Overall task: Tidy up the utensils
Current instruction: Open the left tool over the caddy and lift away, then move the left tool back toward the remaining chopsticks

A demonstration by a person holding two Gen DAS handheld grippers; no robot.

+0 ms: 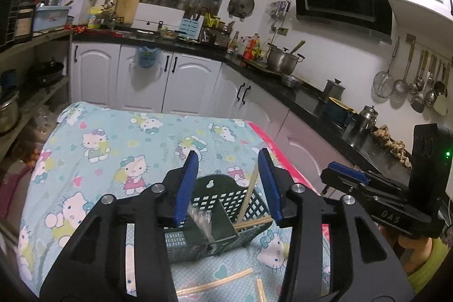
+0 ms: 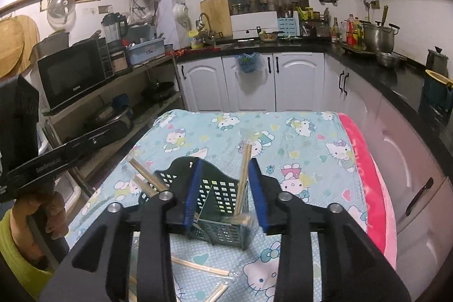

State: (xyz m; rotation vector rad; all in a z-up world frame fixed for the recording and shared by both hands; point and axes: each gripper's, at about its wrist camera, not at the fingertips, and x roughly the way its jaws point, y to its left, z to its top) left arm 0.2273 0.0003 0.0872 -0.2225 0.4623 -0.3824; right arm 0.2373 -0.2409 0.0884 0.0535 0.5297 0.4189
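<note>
While your left gripper (image 1: 228, 183) holds its jaws apart and gripping nothing, a blurred wrapped bundle (image 1: 201, 220) sits between them over the left compartment of the green utensil basket (image 1: 226, 217). Your right gripper (image 2: 225, 190) likewise has its jaws apart; the chopsticks (image 2: 243, 177) between them stand nearly upright in the right compartment, long axis vertical, lower ends blurred. Contact with the pads cannot be confirmed. The basket stands on the cartoon-cat cloth (image 2: 297, 137) covering the counter. Loose chopsticks (image 2: 198, 266) lie flat in front, partly hidden by the gripper frames. Lettering "DAS" appears on the right gripper body in the left view. The microwave (image 2: 73, 72) label is illegible.
</note>
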